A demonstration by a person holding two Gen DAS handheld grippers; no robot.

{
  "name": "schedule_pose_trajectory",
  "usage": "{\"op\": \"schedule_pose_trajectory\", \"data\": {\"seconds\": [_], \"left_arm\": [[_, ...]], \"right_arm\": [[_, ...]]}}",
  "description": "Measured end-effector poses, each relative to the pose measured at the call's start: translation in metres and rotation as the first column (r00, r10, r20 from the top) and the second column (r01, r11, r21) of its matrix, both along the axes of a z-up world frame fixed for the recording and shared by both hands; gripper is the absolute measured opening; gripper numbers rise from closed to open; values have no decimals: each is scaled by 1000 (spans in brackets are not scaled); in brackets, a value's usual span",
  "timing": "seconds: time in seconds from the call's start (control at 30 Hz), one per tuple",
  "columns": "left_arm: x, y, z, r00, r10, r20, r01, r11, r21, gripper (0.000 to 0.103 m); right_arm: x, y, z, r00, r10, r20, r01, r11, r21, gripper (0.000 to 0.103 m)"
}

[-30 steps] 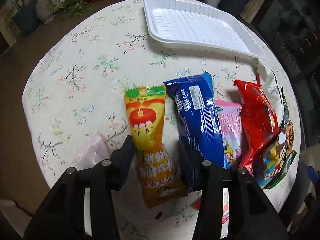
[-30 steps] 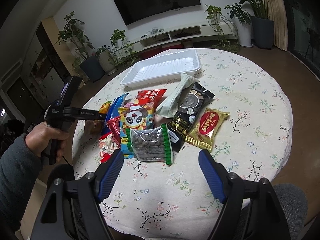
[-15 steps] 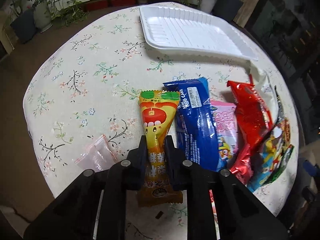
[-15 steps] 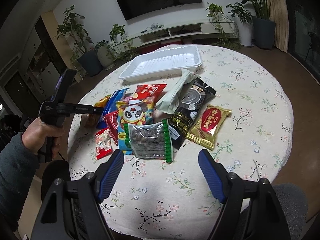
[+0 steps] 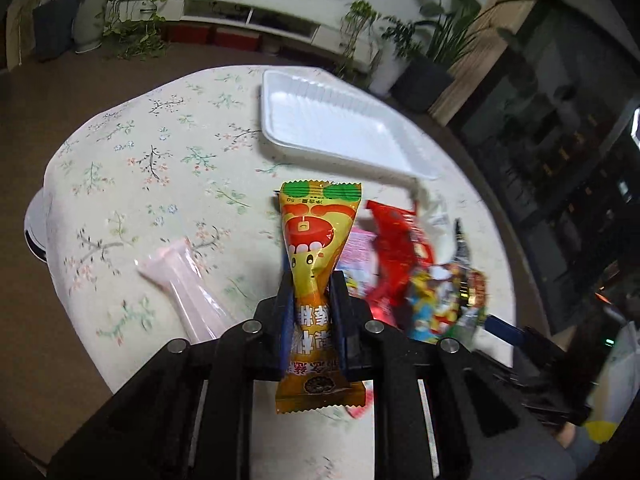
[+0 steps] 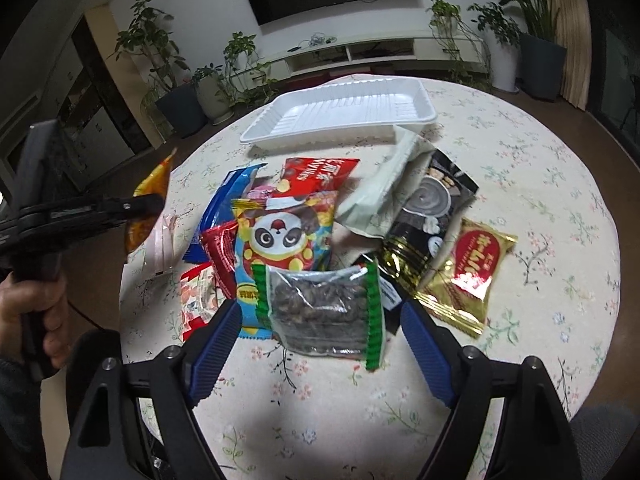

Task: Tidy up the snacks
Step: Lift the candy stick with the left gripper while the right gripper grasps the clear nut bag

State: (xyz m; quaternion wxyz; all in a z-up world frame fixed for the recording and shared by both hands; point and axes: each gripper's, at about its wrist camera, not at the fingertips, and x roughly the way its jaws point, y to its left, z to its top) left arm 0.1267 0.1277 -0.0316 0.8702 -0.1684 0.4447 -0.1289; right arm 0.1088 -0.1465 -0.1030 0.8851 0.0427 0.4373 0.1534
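Nearest in the left wrist view, the left gripper (image 5: 312, 304) is clamped tight on one tall yellow-orange plastic snack packet (image 5: 318, 280), lifted clear of the round floral tablecloth (image 5: 160, 168). The right gripper (image 6: 316, 344) has just been widening, nothing pinched; its two blue pads (image 6: 216, 340) flank one clear green-edged seed bag (image 6: 324, 312). Only the right wrist view shows the one gold-and-red wrapper (image 6: 472, 272), the one black coffee pouch (image 6: 432, 216) and a hand (image 6: 36, 316). Farthest lies one white ribbed plastic tray (image 6: 340, 116).
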Motion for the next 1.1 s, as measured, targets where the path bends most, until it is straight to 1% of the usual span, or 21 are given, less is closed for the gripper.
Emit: {"op": "schedule_pose_trajectory", "data": {"seconds": [0.03, 0.1, 0.17, 0.23, 0.27, 0.3, 0.33, 0.37, 0.4, 0.47, 0.5, 0.53, 0.6, 0.67, 0.7, 0.73, 0.83, 0.9, 0.97, 1.07, 1.1], "left_arm": [[-6, -1, 2, 1000, 0, 7, 0, 1000, -13, 15], [-19, -4, 6, 1000, -4, 24, 5, 999, -41, 15], [-28, -6, 6, 999, -6, 37, 7, 999, -49, 15], [-37, -9, 5, 999, -8, 43, 10, 998, -58, 15], [-41, -11, 3, 999, -9, 44, 12, 998, -68, 15], [-45, -13, 1, 999, -14, 43, 17, 997, -76, 15], [-48, -15, 0, 999, -21, 43, 24, 997, -79, 15], [-53, -19, -2, 999, -29, 44, 33, 996, -83, 15], [-56, -21, -3, 998, -34, 44, 37, 996, -84, 15], [-61, -24, -6, 998, -41, 41, 45, 995, -93, 15], [-62, -25, -8, 998, -44, 39, 47, 994, -96, 15], [-64, -26, -9, 998, -46, 36, 49, 994, -98, 15], [-63, -25, -13, 998, -51, 34, 54, 993, -102, 15], [-64, -26, -15, 998, -57, 33, 60, 993, -105, 15], [-64, -27, -15, 998, -59, 33, 62, 992, -107, 15], [-64, -27, -16, 998, -61, 32, 64, 992, -109, 15], [-61, -29, -20, 997, -68, 26, 71, 991, -114, 15], [-60, -31, -21, 997, -75, 24, 78, 990, -118, 15], [-59, -33, -23, 996, -82, 24, 85, 989, -120, 15], [-59, -34, -25, 996, -90, 22, 92, 988, -125, 15], [-59, -34, -25, 996, -92, 22, 94, 988, -125, 15]], "right_arm": [[1, 2, 1, 1000, 19, 4, -19, 1000, -16, 84], [-1, 6, 6, 994, 110, 28, -108, 993, -53, 84], [-7, 14, 11, 966, 251, 56, -241, 959, -147, 84], [-14, 23, 12, 932, 356, 70, -325, 905, -275, 84], [-18, 28, 12, 902, 428, 61, -384, 858, -341, 84], [-18, 31, 11, 883, 467, 53, -416, 830, -372, 83], [-18, 32, 11, 867, 496, 48, -440, 807, -393, 80], [-15, 32, 8, 847, 531, 38, -468, 776, -422, 77], [-11, 32, 6, 838, 545, 24, -481, 759, -439, 75], [-1, 27, 2, 821, 570, -18, -515, 729, -451, 67], [3, 27, 1, 808, 588, -28, -533, 712, -458, 67], [6, 28, 1, 792, 610, -34, -551, 689, -471, 67], [11, 32, -2, 750, 658, -68, -595, 627, -503, 66], [13, 33, -4, 722, 685, -98, -625, 585, -517, 65], [14, 34, -4, 703, 702, -113, -643, 558, -525, 65], [14, 35, -3, 691, 713, -122, -653, 542, -529, 65], [14, 40, 0, 642, 752, -149, -697, 493, -521, 65], [10, 46, -2, 602, 780, -173, -719, 434, -543, 65], [9, 50, -7, 578, 791, -202, -733, 395, -554, 65], [11, 55, -17, 555, 793, -251, -745, 340, -574, 65], [11, 56, -19, 547, 795, -262, -751, 327, -574, 65]]}}
